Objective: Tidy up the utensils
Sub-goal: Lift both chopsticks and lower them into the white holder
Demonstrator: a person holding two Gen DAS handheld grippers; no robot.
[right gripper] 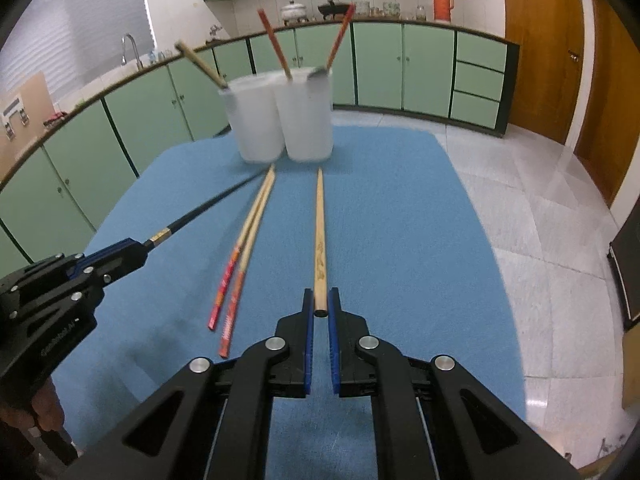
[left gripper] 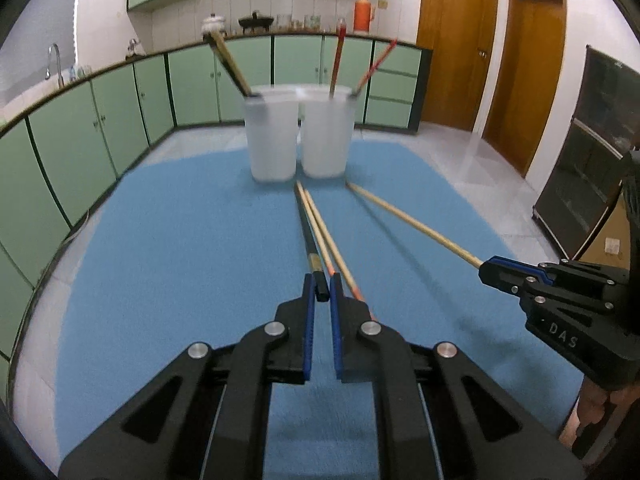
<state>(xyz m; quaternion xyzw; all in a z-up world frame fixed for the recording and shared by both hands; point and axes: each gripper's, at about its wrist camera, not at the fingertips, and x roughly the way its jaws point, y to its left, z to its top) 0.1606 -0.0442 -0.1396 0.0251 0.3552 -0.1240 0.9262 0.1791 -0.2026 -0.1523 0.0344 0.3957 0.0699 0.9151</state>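
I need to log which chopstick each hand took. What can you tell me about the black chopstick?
The black chopstick is slim and glossy, dark along its whole tapering length, with a small gold band near its thick end. That end sits between the blue-padded fingers of the left gripper. Its tip points toward the two translucent cups, beside the red-ended pair on the blue mat.

The lower ends of the chopsticks standing in the two frosted cups (left gripper: 296, 136) are hidden behind the cloudy walls, so how they rest inside cannot be told. The butt of the black chopstick (left gripper: 308, 236) is covered by the left gripper (left gripper: 321, 286), whose rear body runs off the near edge of the left wrist view. The small jars (right gripper: 390, 9) on the far counter are too small and blurred to identify. The blue mat (right gripper: 380, 220) is cut off at the near edge.
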